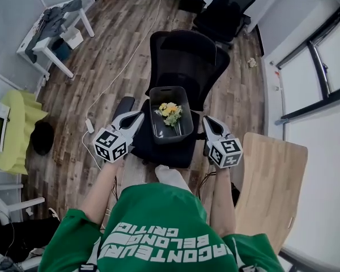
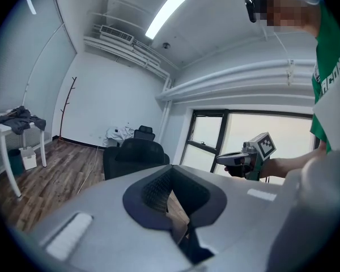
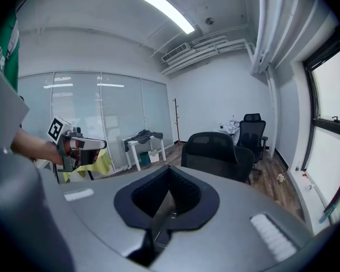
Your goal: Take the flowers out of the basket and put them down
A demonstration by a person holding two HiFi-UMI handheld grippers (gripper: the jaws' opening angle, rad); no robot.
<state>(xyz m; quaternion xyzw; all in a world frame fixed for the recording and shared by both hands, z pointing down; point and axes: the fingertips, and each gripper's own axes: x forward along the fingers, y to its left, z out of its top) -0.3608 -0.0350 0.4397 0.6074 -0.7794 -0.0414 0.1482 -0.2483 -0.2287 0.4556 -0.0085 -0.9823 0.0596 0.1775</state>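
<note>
At the far left a small white table (image 1: 61, 64) stood on the wooden floor (image 1: 124, 33) with dark clothes (image 1: 54, 18) heaped on its top. A white cable (image 1: 120, 71) ran across the boards towards you.

Your left gripper (image 1: 137, 118) was held just left of the basket, its tips close to the basket's left wall and pointing at it. Its own view showed the jaws brought together with nothing between them.

Directly in front of you a dark grey basket (image 1: 171, 89) sat on the seat of a black office chair (image 1: 187, 55). The flowers (image 1: 170, 113), a small bunch with yellow heads and green leaves, lay inside the basket, so they had not been taken out.

Your right gripper (image 1: 207, 123) was held just right of the basket, mirroring the left one, and from the head view I could not tell whether it touched the wall. Its jaws were also pressed together and held nothing.

Further right, beside your right arm, stood a light wooden table (image 1: 272, 174). A window (image 1: 323, 67) ran along the wall beyond it.
</note>
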